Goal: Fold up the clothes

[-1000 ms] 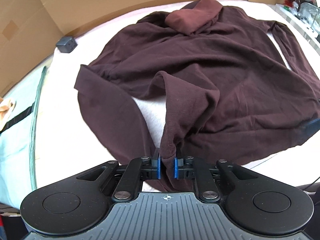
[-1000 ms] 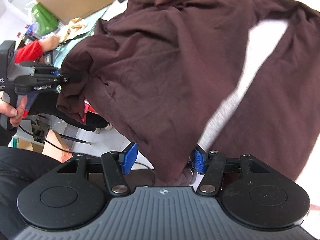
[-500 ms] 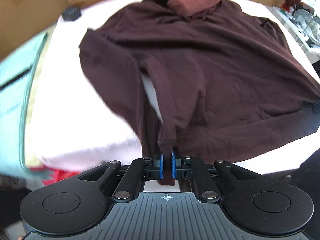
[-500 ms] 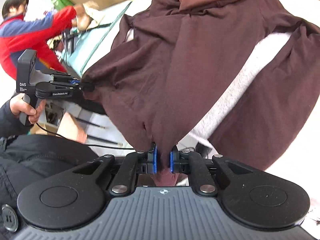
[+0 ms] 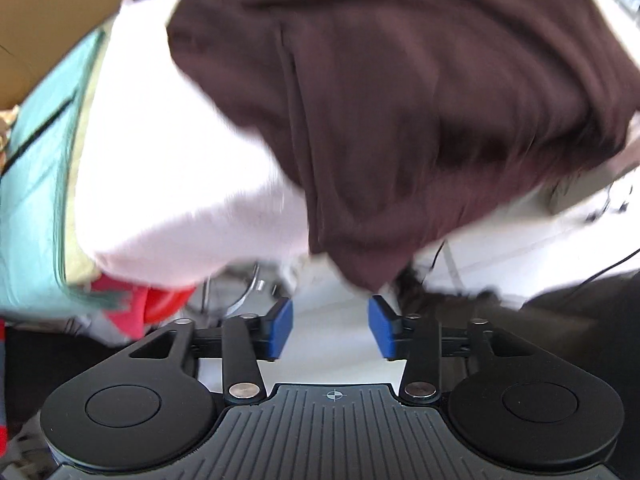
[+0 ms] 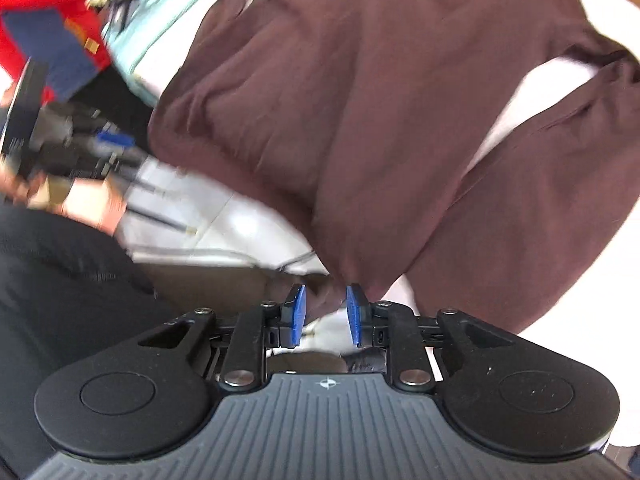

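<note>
Left wrist view: my left gripper [image 5: 330, 326] has its blue pads [image 5: 282, 326] spread wide apart, with nothing between them. The maroon sweatshirt [image 5: 420, 92] lies on the white table cover [image 5: 168, 152], and its near hem hangs over the table's front edge, its lowest fold just above and ahead of the open jaws without touching either pad. The frame is motion-blurred, so fine creases in the cloth cannot be read. To the left of the white cover is a pale green cloth [image 5: 36, 176], and a cardboard box [image 5: 52, 20] stands behind it. Something red [image 5: 140, 304] sits below the table edge at the left.

Right wrist view: my right gripper [image 6: 326, 316] also has its pads parted, by a narrower gap. A point of the sweatshirt [image 6: 380, 100] hangs down just in front of that gap; the cloth does not look clamped, though blur makes contact with the pad tips hard to judge. The garment spreads away up the table, one sleeve [image 6: 560, 184] running down the right side with a strip of white cover showing between it and the body. At the left edge the left gripper [image 6: 108, 144] appears as a blurred dark shape with a blue pad, held in a hand [image 6: 88, 204]. A person in a red and blue top [image 6: 52, 32] is behind it.
</note>
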The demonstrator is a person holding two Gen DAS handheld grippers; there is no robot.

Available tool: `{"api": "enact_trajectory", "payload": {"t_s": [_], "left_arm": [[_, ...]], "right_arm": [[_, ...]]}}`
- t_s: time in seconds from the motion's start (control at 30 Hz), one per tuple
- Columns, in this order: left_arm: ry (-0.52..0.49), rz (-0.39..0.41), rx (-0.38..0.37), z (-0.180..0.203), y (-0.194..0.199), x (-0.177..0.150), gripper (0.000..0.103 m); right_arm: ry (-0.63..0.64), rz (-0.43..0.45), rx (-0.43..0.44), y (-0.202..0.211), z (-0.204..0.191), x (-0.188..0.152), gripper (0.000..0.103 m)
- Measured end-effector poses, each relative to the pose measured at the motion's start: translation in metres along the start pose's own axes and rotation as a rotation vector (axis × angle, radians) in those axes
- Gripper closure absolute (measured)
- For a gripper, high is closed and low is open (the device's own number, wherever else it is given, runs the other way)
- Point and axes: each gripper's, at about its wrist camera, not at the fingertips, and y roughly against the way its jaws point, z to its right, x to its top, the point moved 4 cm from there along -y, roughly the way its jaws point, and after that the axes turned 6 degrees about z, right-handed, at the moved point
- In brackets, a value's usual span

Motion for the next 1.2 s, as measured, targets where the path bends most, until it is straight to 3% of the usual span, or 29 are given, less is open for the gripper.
{"api": "enact_trajectory", "payload": {"t_s": [0.1,0.2,0.3,0.33,0.47,0.7,0.9,0.97,1.2], "left_arm": [[0.066,0.089,0.013,-0.017,0.018,0.027,0.024],[0.121,0.129,0.049,-0.033,0.023,0.050,0.022],[0.131,0.154,0.080,-0.037,0.024,0.068,0.022],[0.126,0.165,0.083,-0.037,0.024,0.071,0.020],[0.059,0.207,0.076,-0.019,0.019,0.086,0.014],[-0.225,0.259,0.102,0.038,0.012,0.099,0.014],[-0.269,0.277,0.018,0.071,0.005,0.101,0.014],[-0.269,0.271,0.010,0.077,-0.001,0.103,0.014],[-0.270,0.249,-0.013,0.087,-0.009,0.104,0.014]], "right_arm": [[-0.048,0.117,0.004,0.024,0.005,0.026,0.076],[-0.025,0.244,0.074,0.035,-0.007,0.066,0.075],[0.024,0.306,0.157,0.021,-0.032,0.109,0.069],[0.036,0.299,0.167,0.009,-0.039,0.122,0.063],[0.085,0.274,0.209,-0.043,-0.065,0.172,0.063],[0.141,0.208,0.274,-0.121,-0.099,0.245,0.063],[0.153,0.098,0.306,-0.162,-0.107,0.271,0.062],[0.161,0.066,0.296,-0.173,-0.109,0.278,0.056],[0.233,-0.056,0.279,-0.210,-0.126,0.286,0.056]]}}
